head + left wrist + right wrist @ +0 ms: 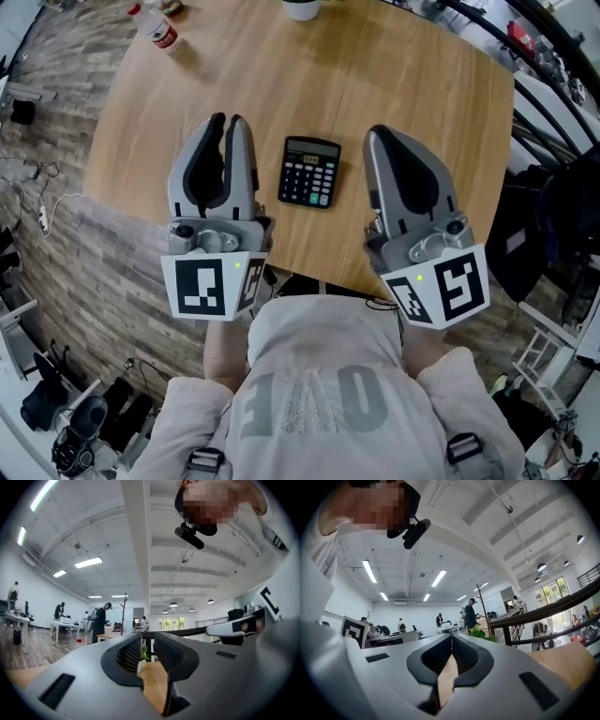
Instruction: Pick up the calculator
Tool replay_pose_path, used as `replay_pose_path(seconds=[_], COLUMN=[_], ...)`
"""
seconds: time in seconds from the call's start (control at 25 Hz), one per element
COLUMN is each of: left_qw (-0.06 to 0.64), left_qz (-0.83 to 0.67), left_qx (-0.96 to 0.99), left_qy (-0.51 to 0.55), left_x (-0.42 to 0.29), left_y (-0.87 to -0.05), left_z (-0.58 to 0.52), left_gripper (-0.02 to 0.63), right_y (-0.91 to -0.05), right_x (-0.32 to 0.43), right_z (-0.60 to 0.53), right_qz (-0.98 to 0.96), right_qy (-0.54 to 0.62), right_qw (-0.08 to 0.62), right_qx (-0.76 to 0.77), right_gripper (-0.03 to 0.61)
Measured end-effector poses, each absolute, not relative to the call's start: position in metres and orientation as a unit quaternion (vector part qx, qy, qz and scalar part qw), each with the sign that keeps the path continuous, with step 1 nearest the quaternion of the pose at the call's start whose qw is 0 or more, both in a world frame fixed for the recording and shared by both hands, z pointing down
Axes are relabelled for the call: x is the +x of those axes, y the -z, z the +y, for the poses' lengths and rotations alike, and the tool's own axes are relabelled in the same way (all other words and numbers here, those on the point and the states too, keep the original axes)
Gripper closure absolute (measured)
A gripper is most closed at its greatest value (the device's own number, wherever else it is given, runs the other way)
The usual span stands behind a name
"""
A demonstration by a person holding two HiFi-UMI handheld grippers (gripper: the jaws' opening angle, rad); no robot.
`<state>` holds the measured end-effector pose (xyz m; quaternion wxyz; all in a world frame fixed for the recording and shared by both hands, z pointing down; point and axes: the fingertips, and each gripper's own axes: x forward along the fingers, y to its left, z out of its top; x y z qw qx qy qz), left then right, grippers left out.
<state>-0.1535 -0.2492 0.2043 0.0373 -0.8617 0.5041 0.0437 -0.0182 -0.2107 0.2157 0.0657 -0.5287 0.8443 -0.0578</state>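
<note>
A black calculator (310,172) with a grey display lies flat on the round wooden table (403,84), between my two grippers. The left gripper (228,120) hovers just to its left, shut but for a thin slit, with nothing in its jaws. On the calculator's right is the right gripper (375,131), shut and empty. Neither touches the calculator. In the left gripper view the gripper (147,641) points level over the tabletop (154,681). In the right gripper view the tips of the gripper (451,639) meet. Neither gripper view shows the calculator.
A plastic bottle (157,28) with a red label lies at the table's far left edge. A white cup (302,8) stands at the far edge. A dark bag (534,234) hangs right of the table. Cables (42,211) lie on the wood floor at left. People stand at far desks (99,623).
</note>
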Motion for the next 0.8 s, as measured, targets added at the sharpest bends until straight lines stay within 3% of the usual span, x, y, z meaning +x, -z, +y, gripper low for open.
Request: replay_pose_path(seconds=[0.28, 0.4, 0.6, 0.8], left_qw=[0.048, 0.037, 0.028, -0.030], left_qz=[0.405, 0.309, -0.021, -0.171], left_qx=[-0.912, -0.943, -0.943, -0.871], left_qy=[0.040, 0.120, 0.332, 0.459], left_x=[-0.129, -0.100, -0.051, -0.051], left_y=[-0.227, -0.257, -0.367, -0.447], left_z=[-0.292, -0.308, -0.285, -0.270], left_gripper=[0.354, 0.345, 0.345, 0.345], right_y=[-0.241, -0.252, -0.279, -0.307], right_x=[-0.011, -0.004, 0.013, 0.014], right_z=[-0.218, -0.226, -0.238, -0.248], right_qz=[0.835, 0.833, 0.827, 0.827], right_qy=[0.092, 0.107, 0.144, 0.178], right_qw=[0.054, 0.045, 0.036, 0.023], right_qx=[-0.540, -0.541, -0.542, -0.533], right_gripper=[0.558, 0.558, 0.558, 0.558])
